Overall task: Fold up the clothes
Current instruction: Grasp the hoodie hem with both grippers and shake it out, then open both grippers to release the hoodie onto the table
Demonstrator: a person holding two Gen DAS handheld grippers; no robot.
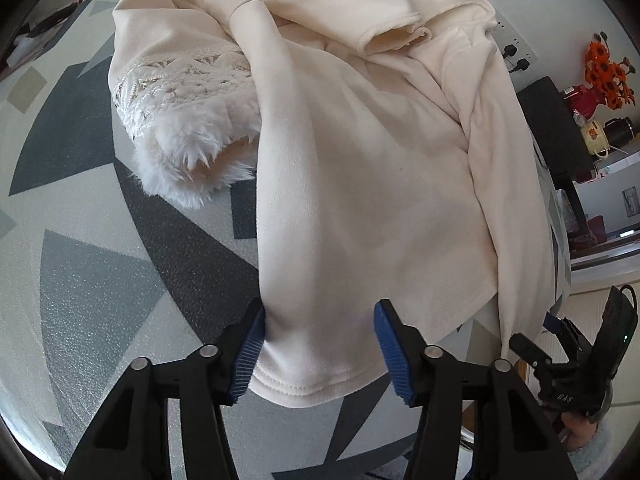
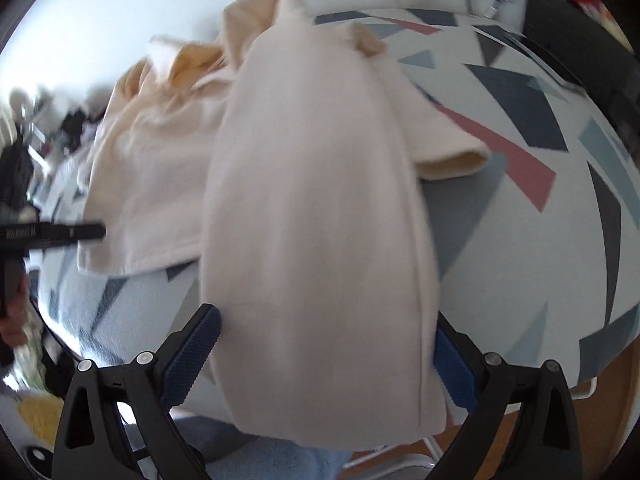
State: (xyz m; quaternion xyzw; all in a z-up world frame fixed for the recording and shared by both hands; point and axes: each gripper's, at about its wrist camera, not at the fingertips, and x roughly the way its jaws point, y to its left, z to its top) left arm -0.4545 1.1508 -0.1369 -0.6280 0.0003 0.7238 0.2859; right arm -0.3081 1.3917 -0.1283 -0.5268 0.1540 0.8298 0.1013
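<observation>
Patterned tabletop (image 1: 100, 264) carries a cream garment (image 1: 360, 184), its hem between parted left fingers (image 1: 252, 352); right fingers (image 2: 192, 356) seemingly unclamped.

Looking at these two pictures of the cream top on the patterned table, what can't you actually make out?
- Right wrist view: right gripper grip; the cream top covers its right pad.
- Left wrist view: collar area, buried under folded sleeves.
- Right wrist view: left gripper, cut off by the edge.
- Room shelves, blurred.
</observation>
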